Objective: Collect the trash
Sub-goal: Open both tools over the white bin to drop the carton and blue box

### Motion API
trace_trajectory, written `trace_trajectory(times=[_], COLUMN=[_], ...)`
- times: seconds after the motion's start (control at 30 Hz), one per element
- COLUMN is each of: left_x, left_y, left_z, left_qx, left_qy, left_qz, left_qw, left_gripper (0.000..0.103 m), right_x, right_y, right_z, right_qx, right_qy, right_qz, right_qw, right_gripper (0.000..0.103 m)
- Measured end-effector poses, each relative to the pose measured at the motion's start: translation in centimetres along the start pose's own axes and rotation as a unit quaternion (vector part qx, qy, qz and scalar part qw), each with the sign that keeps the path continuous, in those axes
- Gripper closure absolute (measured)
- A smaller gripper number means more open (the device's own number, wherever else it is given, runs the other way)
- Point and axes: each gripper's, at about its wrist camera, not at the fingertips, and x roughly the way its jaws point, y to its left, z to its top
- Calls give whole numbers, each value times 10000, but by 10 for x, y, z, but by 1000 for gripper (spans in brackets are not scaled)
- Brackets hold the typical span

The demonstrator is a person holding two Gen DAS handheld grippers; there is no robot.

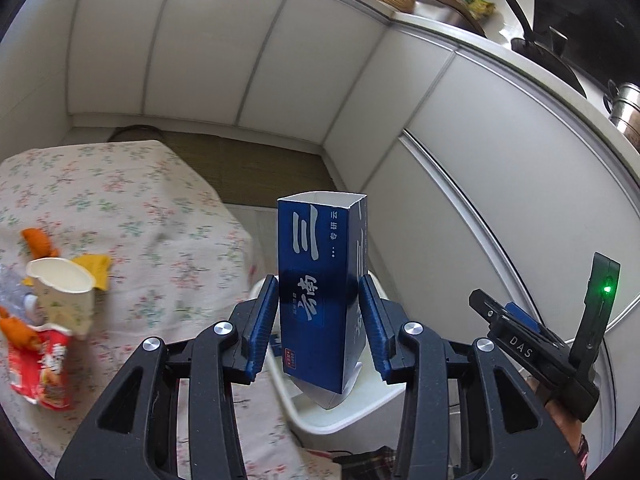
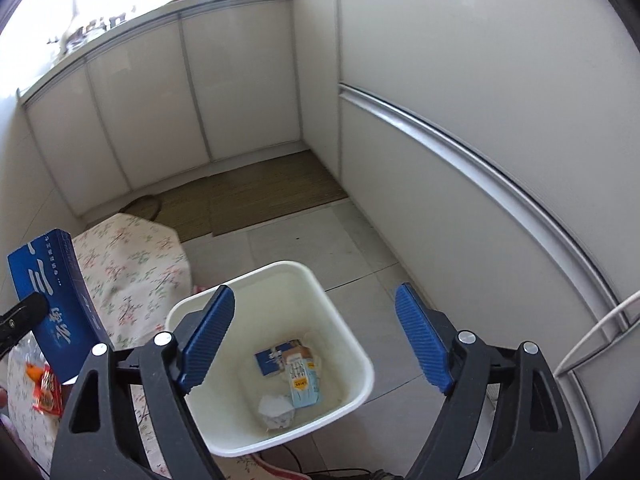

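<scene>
White kitchen cabinets ring a tiled floor where the left gripper (image 1: 318, 320) pinches a tall dark-blue cardboard carton (image 1: 320, 292) over the white plastic waste bin (image 2: 348, 340) to drop it, while the right gripper (image 2: 316, 336) hangs spread and empty above.

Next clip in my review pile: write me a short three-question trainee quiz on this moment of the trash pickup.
1. True or false: the left gripper holds the blue carton.
2. What is between the fingers of the right gripper? A) a paper cup B) nothing C) a red wrapper
3. Name one piece of trash on the floral tablecloth.

Key:
1. True; the pads press on both its sides, above the white bin.
2. B; its jaws stand wide over the bin, which already holds small cartons.
3. The paper cup, the red wrapper or the orange peel.
</scene>
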Motion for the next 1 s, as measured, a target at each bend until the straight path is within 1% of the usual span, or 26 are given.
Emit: trace_trajectory(times=[0.13,0.3,0.37,0.43,0.53,0.67,0.8,0.83,0.9,0.97,1.0], left_x=[22,53,62,68,70,62,52,50,46,42,39], left_y=[-26,-49,-54,-56,-55,-54,-52,-50,-47,-42,-38], left_z=[0,-1,-3,-4,-6,-9,-9,-10,-11,-12,-13], left_qx=[130,206,272,301,327,475,574,622,669,715,727], left_qy=[130,382,450,500,541,416,271,240,198,145,93], left_qz=[-136,-369,-355,-331,-294,-71,229,347,540,819,1002], left_qw=[9997,9984,9980,9977,9976,9980,9977,9972,9961,9940,9923], left_gripper=[63,63,60,52,49,43,30,25,19,15,9], right_x=[-2,-1,-2,-4,-6,-6,-9,-10,-8,-4,-3], right_y=[-25,-39,-41,-41,-40,-34,-26,-23,-15,-6,-1], right_z=[8,11,11,11,11,10,9,8,7,7,6], right_qx=[295,521,531,512,483,406,257,207,124,7,-56], right_qy=[-42,0,-34,-99,-192,-244,-331,-361,-360,-307,-294], right_qz=[-193,-314,-369,-451,-529,-569,-633,-669,-708,-704,-704], right_qw=[9994,9982,9979,9976,9972,9973,9971,9969,9968,9970,9971], right_gripper=[20,19,18,17,15,12,9,8,7,7,7])
